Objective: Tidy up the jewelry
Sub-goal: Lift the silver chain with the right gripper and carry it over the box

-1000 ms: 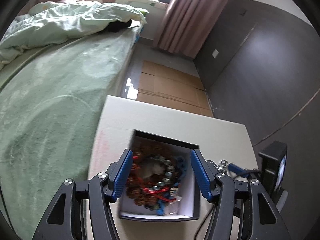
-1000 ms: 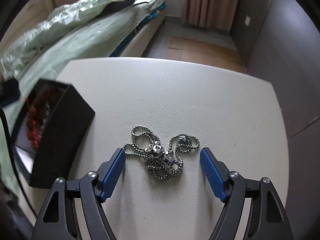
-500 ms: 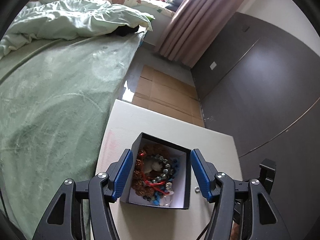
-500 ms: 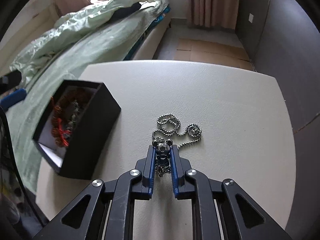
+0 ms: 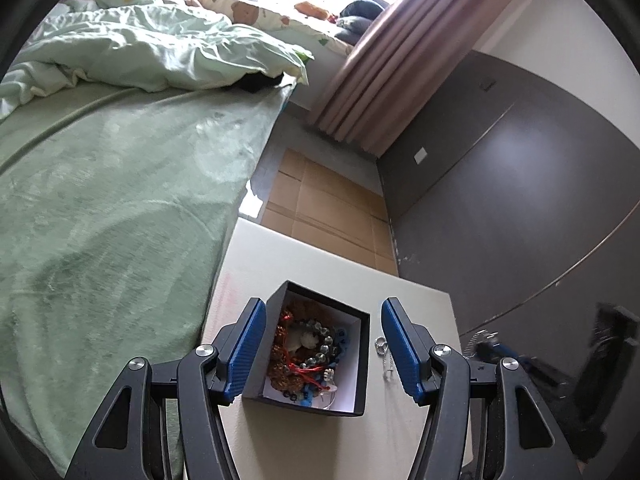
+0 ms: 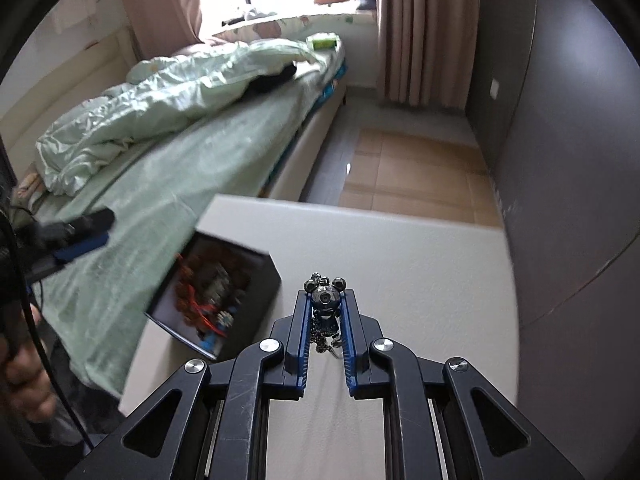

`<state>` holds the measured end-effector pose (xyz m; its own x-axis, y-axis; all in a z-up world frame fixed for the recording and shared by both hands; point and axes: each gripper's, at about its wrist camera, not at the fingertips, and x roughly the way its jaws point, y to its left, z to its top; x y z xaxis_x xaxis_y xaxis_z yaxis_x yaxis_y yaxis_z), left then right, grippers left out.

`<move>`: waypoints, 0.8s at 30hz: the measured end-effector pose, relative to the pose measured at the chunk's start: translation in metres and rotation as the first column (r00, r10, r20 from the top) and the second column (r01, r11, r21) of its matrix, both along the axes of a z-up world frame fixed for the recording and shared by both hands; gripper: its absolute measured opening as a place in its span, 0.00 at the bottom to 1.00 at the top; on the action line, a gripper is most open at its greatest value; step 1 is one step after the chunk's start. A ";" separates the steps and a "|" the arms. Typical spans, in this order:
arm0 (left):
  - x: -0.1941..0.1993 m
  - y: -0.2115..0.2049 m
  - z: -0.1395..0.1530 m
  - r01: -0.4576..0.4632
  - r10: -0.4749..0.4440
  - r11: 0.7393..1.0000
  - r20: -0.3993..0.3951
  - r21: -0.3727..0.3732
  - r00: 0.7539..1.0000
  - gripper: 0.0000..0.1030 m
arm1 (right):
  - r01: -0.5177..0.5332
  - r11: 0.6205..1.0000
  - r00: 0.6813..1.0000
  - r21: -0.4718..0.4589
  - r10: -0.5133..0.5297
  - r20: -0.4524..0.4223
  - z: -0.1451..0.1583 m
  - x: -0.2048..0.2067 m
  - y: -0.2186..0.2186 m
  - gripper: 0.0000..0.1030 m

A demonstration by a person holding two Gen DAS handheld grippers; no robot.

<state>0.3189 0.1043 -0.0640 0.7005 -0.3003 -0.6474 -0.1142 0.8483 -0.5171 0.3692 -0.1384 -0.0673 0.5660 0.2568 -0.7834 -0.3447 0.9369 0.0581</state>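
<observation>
Bedroom light falls across a pale table point(image 6: 400, 256) that stands beside a bed with green bedding point(image 5: 120, 200).

Nearest the right wrist camera, the right tongs point(image 6: 325, 312) are closed almost fully on a dark metal bear pendant point(image 6: 326, 300). Its round-eared head sticks out just past the tips and a length of chain point(image 6: 326, 340) dangles between the fingers, above the table. In the left wrist view, a small loop of silver chain point(image 5: 382, 350) lies on the table just right of the box; whether it belongs to the same necklace cannot be told.

The left tongs point(image 5: 322, 346) are wide open and grip nothing. They hover over a black jewelry box point(image 5: 360, 360), one blue pad on either side of it without touching. The box sits near the table edge closest to the bed and is already full of beaded bracelets point(image 5: 308, 352) tangled with red cord.

Beyond the table are a brown cardboard sheet point(image 5: 320, 204) on the floor, a dark wall, and pink curtains point(image 5: 384, 64) at the window.

The step in hand looks like carrying the necklace to the box. The next move calls for swinging the right tongs left over the opening, lowering so the trailing chain clears the wall, then letting go.
</observation>
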 end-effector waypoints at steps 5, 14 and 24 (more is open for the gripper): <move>-0.004 0.004 0.000 -0.012 0.012 1.000 0.004 -0.010 1.000 0.60 | -0.007 1.000 0.995 -0.017 0.009 0.101 0.052 -0.013 0.008 0.14; -0.008 0.017 0.000 -0.045 0.045 0.999 0.009 -0.024 0.999 0.60 | -0.041 0.998 0.965 -0.039 0.050 0.258 0.139 -0.035 0.033 0.14; -0.009 0.025 -0.003 -0.070 0.070 0.997 0.007 -0.034 0.998 0.60 | -0.097 0.993 0.924 -0.064 0.114 0.366 0.200 -0.049 0.075 0.14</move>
<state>0.3099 0.1298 -0.0668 0.7257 -0.2716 -0.6321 -0.1686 0.8205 -0.5462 0.3203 -0.0633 0.1326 0.7882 0.3013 -0.5367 -0.4310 0.8927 -0.1318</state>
